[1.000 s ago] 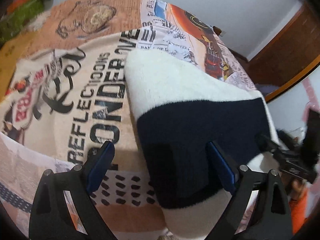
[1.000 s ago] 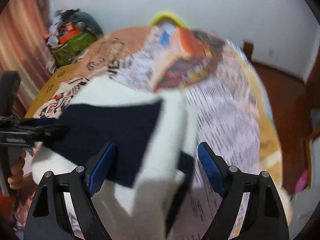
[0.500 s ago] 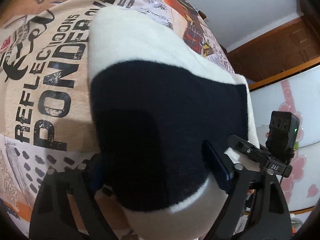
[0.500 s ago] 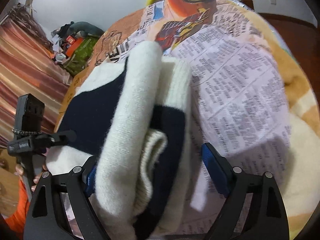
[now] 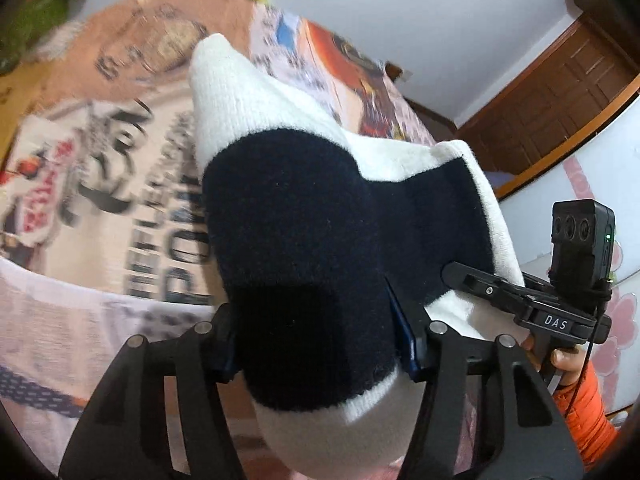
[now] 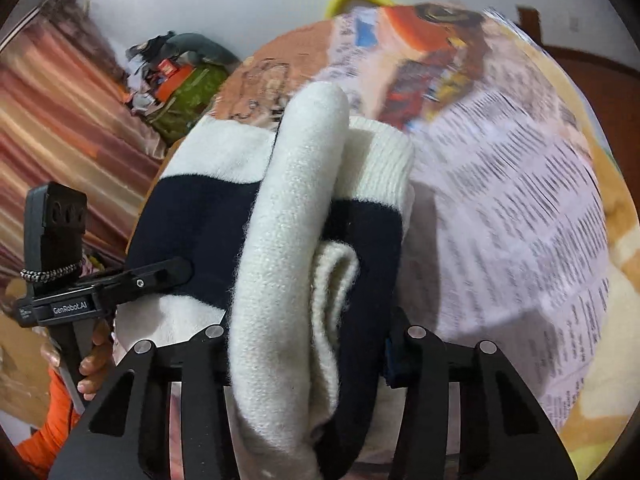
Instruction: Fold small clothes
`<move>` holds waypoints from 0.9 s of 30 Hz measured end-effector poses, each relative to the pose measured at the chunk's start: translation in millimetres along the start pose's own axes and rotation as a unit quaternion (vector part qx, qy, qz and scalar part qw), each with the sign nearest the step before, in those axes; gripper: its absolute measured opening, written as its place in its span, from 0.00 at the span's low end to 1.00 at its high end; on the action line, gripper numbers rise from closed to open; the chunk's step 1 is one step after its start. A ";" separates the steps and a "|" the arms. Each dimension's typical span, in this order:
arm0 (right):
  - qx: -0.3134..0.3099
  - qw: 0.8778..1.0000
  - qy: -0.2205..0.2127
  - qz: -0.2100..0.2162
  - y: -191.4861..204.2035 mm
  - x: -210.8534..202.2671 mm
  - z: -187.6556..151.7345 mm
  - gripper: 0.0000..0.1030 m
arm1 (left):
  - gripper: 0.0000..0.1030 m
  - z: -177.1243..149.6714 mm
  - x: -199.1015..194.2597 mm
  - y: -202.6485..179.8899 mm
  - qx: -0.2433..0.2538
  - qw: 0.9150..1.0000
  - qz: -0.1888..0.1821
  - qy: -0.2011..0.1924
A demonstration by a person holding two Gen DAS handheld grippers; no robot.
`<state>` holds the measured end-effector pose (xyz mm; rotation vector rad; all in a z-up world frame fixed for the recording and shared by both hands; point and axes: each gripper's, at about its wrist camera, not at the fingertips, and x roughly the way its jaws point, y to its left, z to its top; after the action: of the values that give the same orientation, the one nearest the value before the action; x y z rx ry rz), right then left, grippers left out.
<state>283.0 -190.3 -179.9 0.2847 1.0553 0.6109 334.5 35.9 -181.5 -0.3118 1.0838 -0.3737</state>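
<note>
A folded cream and navy knit sweater (image 5: 320, 216) is held up over the printed blanket (image 5: 120, 184). My left gripper (image 5: 316, 344) is shut on its near left end, the navy band bulging between the fingers. My right gripper (image 6: 308, 352) is shut on the other end, squeezing the stacked cream and navy layers (image 6: 296, 216). Each gripper shows in the other's view, the right one (image 5: 500, 288) at the sweater's right edge and the left one (image 6: 160, 276) at its left edge.
The blanket (image 6: 520, 200) covers a bed. A pile of clutter with a green bag (image 6: 188, 92) lies at the bed's far left by a striped curtain (image 6: 60, 120). A wooden door (image 5: 560, 100) stands at the right, white wall behind.
Both grippers have closed from open onto the sweater's two ends. The sweater has come up off the blanket and the views have tilted upward.
</note>
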 end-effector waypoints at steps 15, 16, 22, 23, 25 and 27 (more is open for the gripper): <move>-0.025 0.999 0.019 0.039 108.4 124.3 39.3 0.42 | 0.63 9.8 -57.6 143.8 -0.017 0.995 0.100 -0.003; -0.026 0.999 0.028 0.032 110.1 136.6 38.7 0.42 | 0.63 7.6 -45.4 159.0 -0.032 0.994 0.105 0.013; -0.050 0.997 0.052 0.003 105.5 159.9 41.1 0.58 | 0.91 -4.2 -28.0 198.5 -0.090 0.991 0.099 0.001; -0.053 0.998 0.045 -0.006 106.9 154.2 41.8 0.58 | 0.91 -5.3 -32.4 194.9 -0.083 0.990 0.113 -0.006; -0.108 0.993 0.007 -0.041 116.8 132.5 42.2 0.59 | 0.91 -4.1 -43.4 184.8 -0.060 0.986 0.152 -0.023; -0.154 0.986 -0.022 -0.064 129.2 115.3 43.3 0.60 | 0.91 -0.4 -56.1 174.3 -0.042 0.981 0.185 -0.045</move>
<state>318.3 -15.4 -178.4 -0.0401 0.9138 0.6398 335.5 216.7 -210.9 -0.1937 1.0448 0.0189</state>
